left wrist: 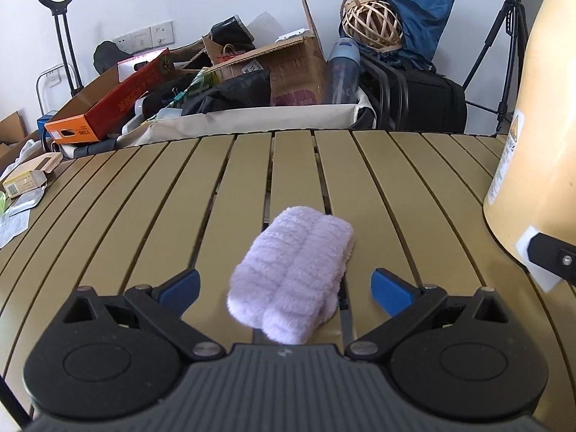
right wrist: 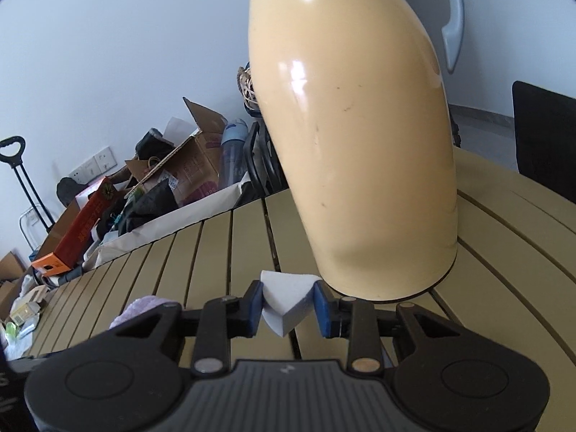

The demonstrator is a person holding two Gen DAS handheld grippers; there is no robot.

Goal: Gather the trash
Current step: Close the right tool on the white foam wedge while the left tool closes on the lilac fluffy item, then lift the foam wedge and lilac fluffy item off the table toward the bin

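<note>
A folded lilac fluffy cloth [left wrist: 293, 279] lies on the slatted olive table [left wrist: 151, 194]. My left gripper [left wrist: 286, 289] stands open, its blue pads wide on either side of the cloth's near end without touching it. My right gripper [right wrist: 288, 307] is shut on a small white foam wedge [right wrist: 286, 298], held just above the table in front of a tall cream jug [right wrist: 360, 144]. In the left wrist view that jug [left wrist: 536, 144] rises at the right edge, with part of the right gripper and the white wedge [left wrist: 532, 252] beside its base. The cloth's edge [right wrist: 144, 307] peeks out at the lower left of the right wrist view.
Small cartons and paper scraps [left wrist: 25, 183] lie at the table's left edge. Beyond the far edge stands a fabric bin [left wrist: 252, 118] full of cardboard boxes, a bottle [left wrist: 342, 72] and dark bags. A tripod [left wrist: 507, 54] and a black chair [right wrist: 543, 136] stand to the right.
</note>
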